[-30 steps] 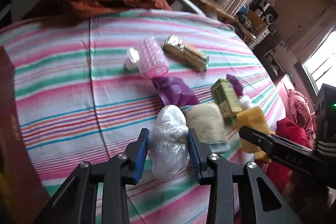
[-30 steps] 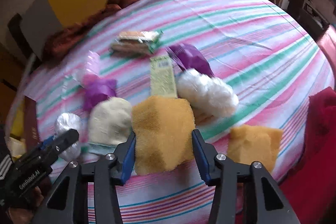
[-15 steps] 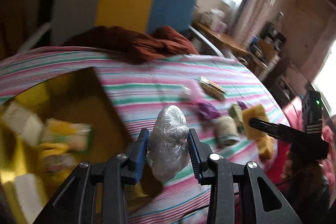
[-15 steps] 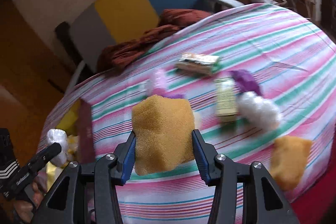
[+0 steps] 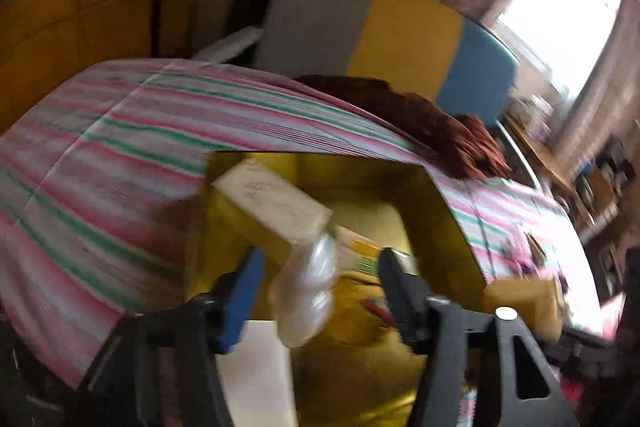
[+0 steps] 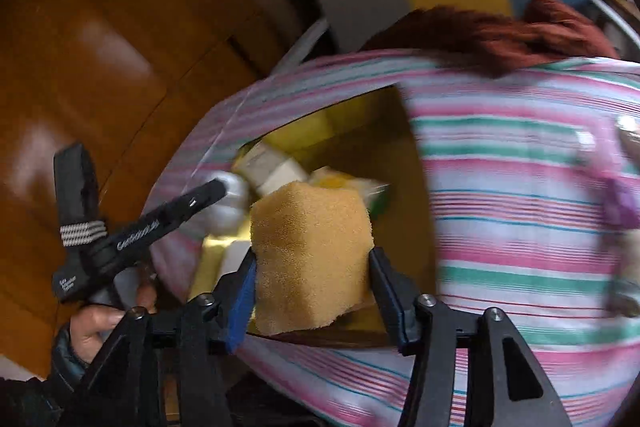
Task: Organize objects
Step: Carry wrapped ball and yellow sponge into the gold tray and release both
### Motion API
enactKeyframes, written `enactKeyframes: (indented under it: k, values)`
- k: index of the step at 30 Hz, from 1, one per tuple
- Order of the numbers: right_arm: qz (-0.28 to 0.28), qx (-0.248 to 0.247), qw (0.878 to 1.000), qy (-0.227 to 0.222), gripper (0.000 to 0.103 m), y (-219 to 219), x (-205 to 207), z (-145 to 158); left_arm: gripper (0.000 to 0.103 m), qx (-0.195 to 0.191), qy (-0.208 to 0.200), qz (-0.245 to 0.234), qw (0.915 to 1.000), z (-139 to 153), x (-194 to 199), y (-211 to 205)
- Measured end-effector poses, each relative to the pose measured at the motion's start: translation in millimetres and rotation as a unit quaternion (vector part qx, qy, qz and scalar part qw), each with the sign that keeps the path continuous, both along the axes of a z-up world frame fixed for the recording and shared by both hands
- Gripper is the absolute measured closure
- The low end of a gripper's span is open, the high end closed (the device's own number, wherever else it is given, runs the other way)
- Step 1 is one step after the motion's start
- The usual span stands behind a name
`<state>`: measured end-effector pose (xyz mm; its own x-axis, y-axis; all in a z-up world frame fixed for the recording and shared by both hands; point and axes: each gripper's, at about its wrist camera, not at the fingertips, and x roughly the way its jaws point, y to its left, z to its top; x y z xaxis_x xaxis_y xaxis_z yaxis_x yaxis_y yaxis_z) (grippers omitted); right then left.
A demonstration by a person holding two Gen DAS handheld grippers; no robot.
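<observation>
My left gripper (image 5: 318, 291) stands open over the yellow-lined box (image 5: 448, 227). The clear plastic bag bundle (image 5: 306, 291) hangs loose between its fingers, touching neither, above the box contents. My right gripper (image 6: 312, 279) is shut on the yellow sponge (image 6: 312, 251) and holds it above the near edge of the same box (image 6: 404, 163). The left gripper also shows in the right wrist view (image 6: 216, 191), with the bundle (image 6: 228, 207) at its tip.
The box holds a white carton (image 5: 276, 203), a white block (image 5: 256, 375) and yellow packets. The striped cloth (image 5: 100, 147) covers the table. A brown cloth (image 5: 420, 115) and a grey-yellow-blue chair (image 5: 400, 43) stand behind. Wooden panels are at the left.
Both grippers swung left from the table's items to above the box. The left gripper opened and let go of the plastic bundle. The right keeps the sponge.
</observation>
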<state>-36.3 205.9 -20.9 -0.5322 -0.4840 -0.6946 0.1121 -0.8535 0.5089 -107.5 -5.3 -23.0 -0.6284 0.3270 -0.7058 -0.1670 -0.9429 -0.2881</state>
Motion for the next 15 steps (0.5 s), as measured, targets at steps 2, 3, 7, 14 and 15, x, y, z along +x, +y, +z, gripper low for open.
enactKeyframes:
  k: [2,3,7,14,15]
  values:
    - [0.021,-0.001,1.000,-0.016,0.043,-22.3,-9.6,-9.0,0.033,0.007,-0.001,0.016,0.9998,-1.8,-1.0,-13.8]
    - [0.031,-0.002,0.999,-0.022,0.041,-30.4,-11.9,-12.9,0.031,0.008,-0.003,0.021,0.9997,-2.7,-1.6,-17.9]
    - [0.045,-0.013,0.998,-0.035,0.038,-42.4,-10.6,-26.2,0.029,0.006,-0.005,0.037,0.9993,-5.9,6.0,-36.1]
    - [0.027,-0.002,0.999,-0.043,0.038,-35.8,-1.8,-31.2,0.025,-0.025,0.006,0.039,0.9989,-7.3,27.0,-33.6]
    - [0.023,0.002,0.999,-0.042,0.038,-34.3,-1.2,-31.1,0.024,-0.028,0.008,0.036,0.9989,-6.4,30.2,-31.5]
